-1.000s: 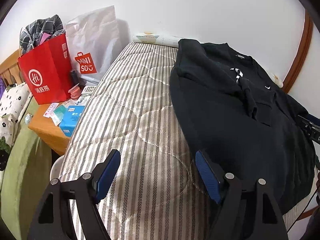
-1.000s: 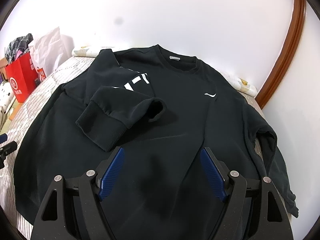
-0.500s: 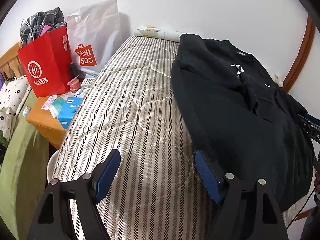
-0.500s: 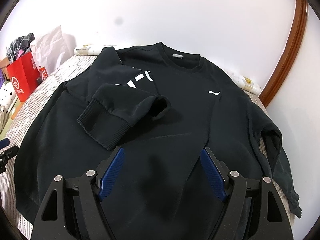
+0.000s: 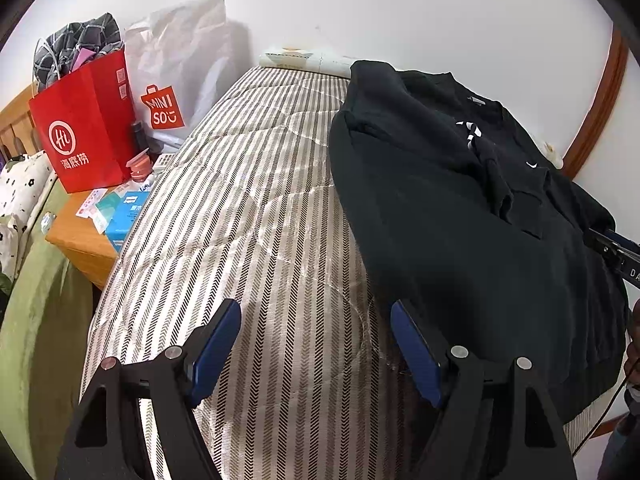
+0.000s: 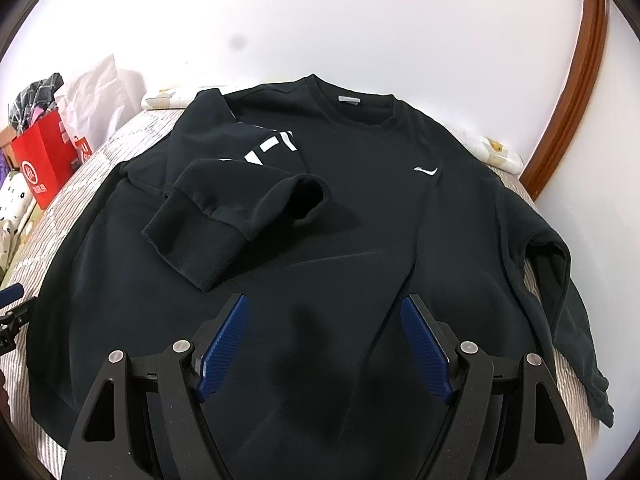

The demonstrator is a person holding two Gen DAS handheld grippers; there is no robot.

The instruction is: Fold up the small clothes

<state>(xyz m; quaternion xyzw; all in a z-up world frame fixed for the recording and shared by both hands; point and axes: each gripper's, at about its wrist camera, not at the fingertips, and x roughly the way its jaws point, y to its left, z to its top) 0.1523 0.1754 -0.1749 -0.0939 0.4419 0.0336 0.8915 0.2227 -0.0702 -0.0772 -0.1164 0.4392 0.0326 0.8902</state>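
Note:
A black sweatshirt [image 6: 360, 240] lies front-up on the striped bed, collar toward the wall. Its left sleeve [image 6: 224, 208] is folded across the chest; the other sleeve [image 6: 560, 288] hangs at the bed's right edge. My right gripper [image 6: 324, 336] is open and empty above the lower body of the sweatshirt. My left gripper [image 5: 316, 340] is open and empty over the bare mattress [image 5: 248, 208], its right finger at the sweatshirt's [image 5: 460, 208] left hem edge. The right gripper's tip [image 5: 616, 252] shows at the far right of the left wrist view.
A red paper bag [image 5: 84, 136] and a white Miniso bag [image 5: 180, 80] stand on a wooden bedside stand [image 5: 80, 240] left of the bed, with small boxes. A white wall is behind. A wooden frame [image 6: 572, 92] curves at the right.
Both grippers have pulled back slightly and stayed open. The sweatshirt has not moved.

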